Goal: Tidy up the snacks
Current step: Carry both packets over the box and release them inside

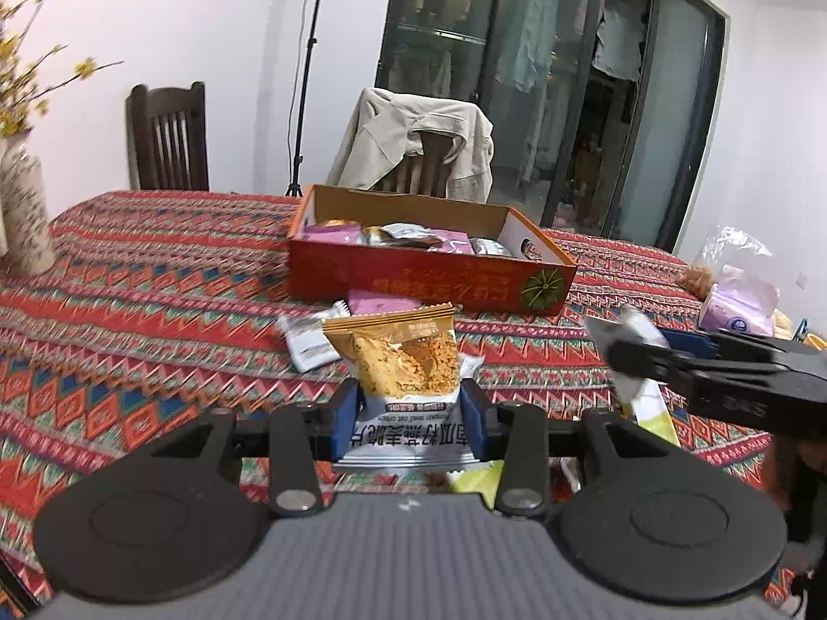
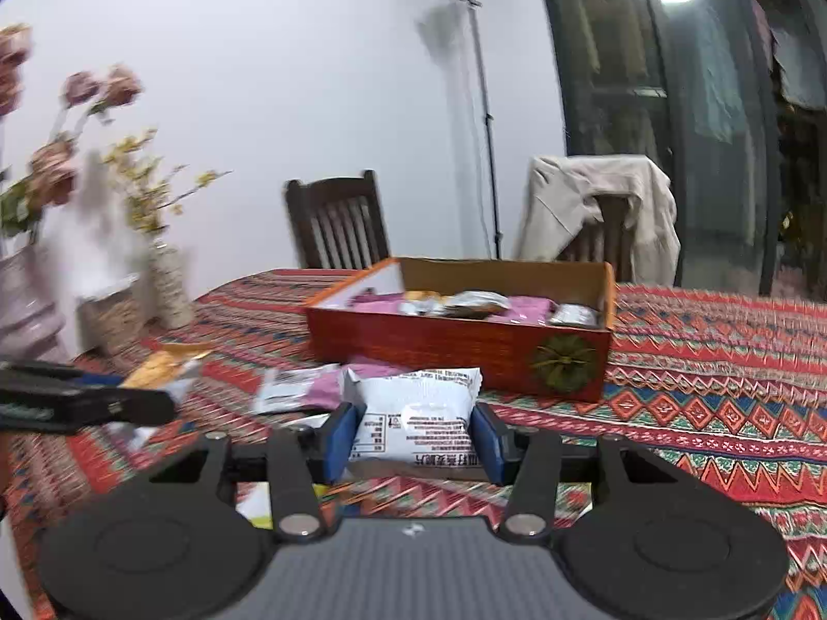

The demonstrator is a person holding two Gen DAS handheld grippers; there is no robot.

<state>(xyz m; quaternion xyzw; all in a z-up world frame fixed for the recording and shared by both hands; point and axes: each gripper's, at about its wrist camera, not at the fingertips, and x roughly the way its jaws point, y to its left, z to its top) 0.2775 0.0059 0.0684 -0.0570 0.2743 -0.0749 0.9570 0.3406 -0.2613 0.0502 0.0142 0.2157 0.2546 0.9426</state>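
My left gripper (image 1: 408,413) is shut on an orange and white snack packet (image 1: 400,361), held above the table in front of the red cardboard box (image 1: 429,276). My right gripper (image 2: 413,434) is shut on a white snack packet (image 2: 416,413), also held above the table before the box (image 2: 455,351). The box holds several purple and silver packets (image 1: 408,235). Loose packets lie on the cloth before it: a purple one (image 1: 382,302), a white one (image 1: 307,341), and a purple-white one (image 2: 305,387). The right gripper shows in the left wrist view (image 1: 625,351), the left in the right wrist view (image 2: 150,403).
The table has a red patterned cloth (image 1: 155,268). A vase with yellow flowers (image 1: 23,212) stands at the left. A tissue pack and plastic bag (image 1: 739,299) lie at the right. Two chairs stand behind the table, one draped with a beige jacket (image 1: 413,139). A light stand (image 2: 483,103) stands by the wall.
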